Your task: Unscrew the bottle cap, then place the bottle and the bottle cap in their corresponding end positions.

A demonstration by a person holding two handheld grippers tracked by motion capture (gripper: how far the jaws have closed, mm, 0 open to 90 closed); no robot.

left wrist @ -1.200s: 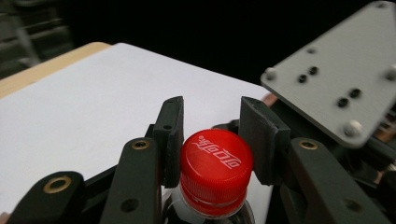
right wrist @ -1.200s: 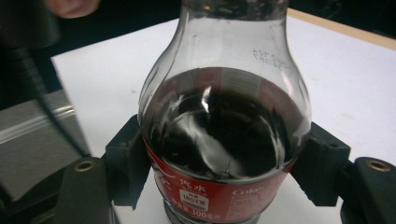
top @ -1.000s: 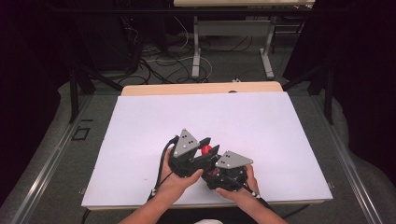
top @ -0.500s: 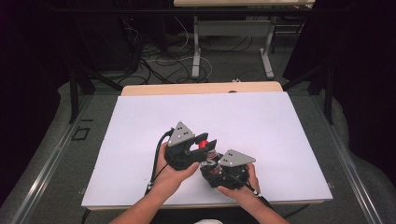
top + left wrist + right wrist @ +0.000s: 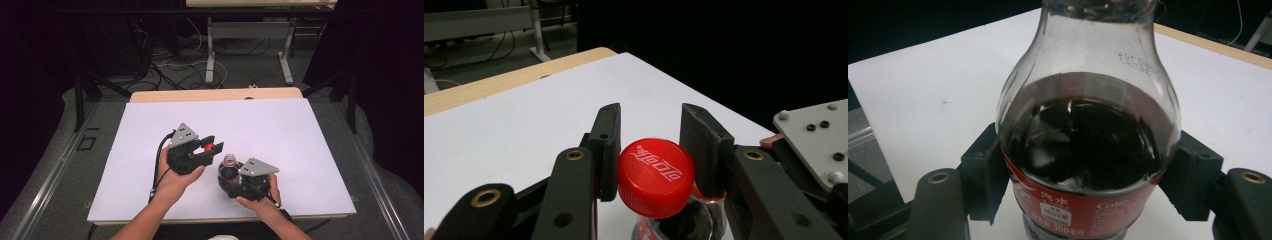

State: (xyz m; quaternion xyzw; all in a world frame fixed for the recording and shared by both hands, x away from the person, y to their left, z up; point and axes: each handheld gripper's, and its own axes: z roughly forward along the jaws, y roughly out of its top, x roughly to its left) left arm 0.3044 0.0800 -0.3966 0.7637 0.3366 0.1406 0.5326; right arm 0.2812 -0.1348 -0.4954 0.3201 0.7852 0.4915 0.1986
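Already red cap unscrewed, clamped in left tongs, held apart from neck. Cola bottle gripped upright by right tongs on bench. Cap not yet set down.

white mat bare beyond bottle

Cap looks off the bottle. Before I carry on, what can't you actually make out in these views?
- Bottle mouth: cut off by the top edge in the right gripper view; too small in the high view.
- Bottle base: hidden behind the right gripper in the high view.
- Underside of the red cap: faces away in the left gripper view, clamped by the left gripper.
- Small label print: blurred.
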